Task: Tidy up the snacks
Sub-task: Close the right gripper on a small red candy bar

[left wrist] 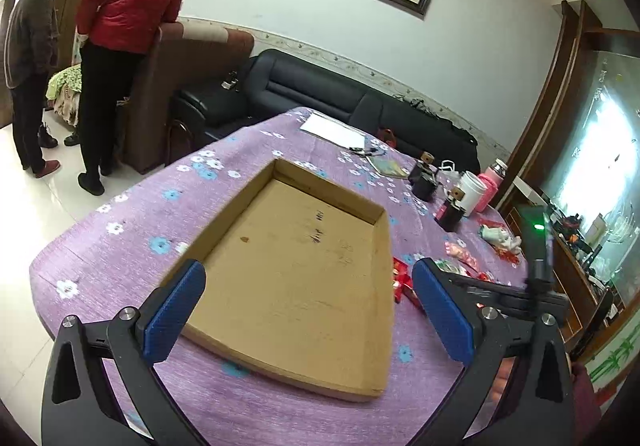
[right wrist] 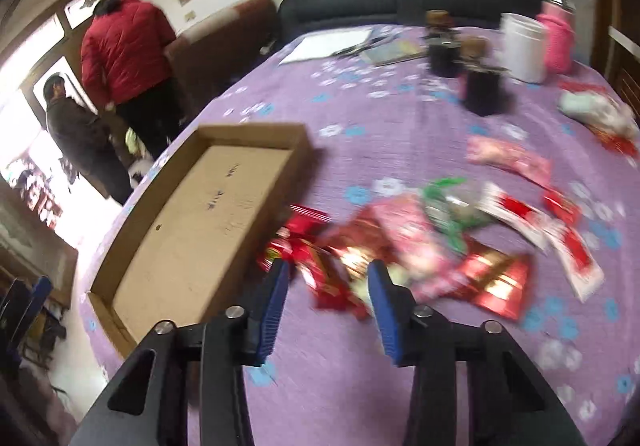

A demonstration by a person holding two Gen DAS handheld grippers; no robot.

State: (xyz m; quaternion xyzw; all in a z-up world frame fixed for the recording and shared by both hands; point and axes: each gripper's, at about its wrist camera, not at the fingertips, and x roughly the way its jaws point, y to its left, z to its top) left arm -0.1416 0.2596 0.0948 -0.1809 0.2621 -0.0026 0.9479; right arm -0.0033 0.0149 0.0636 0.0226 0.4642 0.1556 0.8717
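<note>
A shallow brown cardboard box (left wrist: 288,270) lies open on the purple flowered tablecloth; it also shows in the right wrist view (right wrist: 192,221) and nothing is in it. My left gripper (left wrist: 308,286) is open wide and empty, hovering over the box's near part. Several red, pink and white snack packets (right wrist: 400,238) lie scattered right of the box. My right gripper (right wrist: 328,278) is partly open just above a red packet (right wrist: 320,270) at the near edge of the pile, its blue fingers on either side of it. This view is blurred.
Two dark jars (right wrist: 484,85), a white tub (right wrist: 524,45), a pink bottle (right wrist: 556,37), papers (right wrist: 328,41) and a white-wrapped item (right wrist: 596,109) stand at the table's far side. A black sofa (left wrist: 320,89) lies behind. Two people (left wrist: 128,13) stand at far left.
</note>
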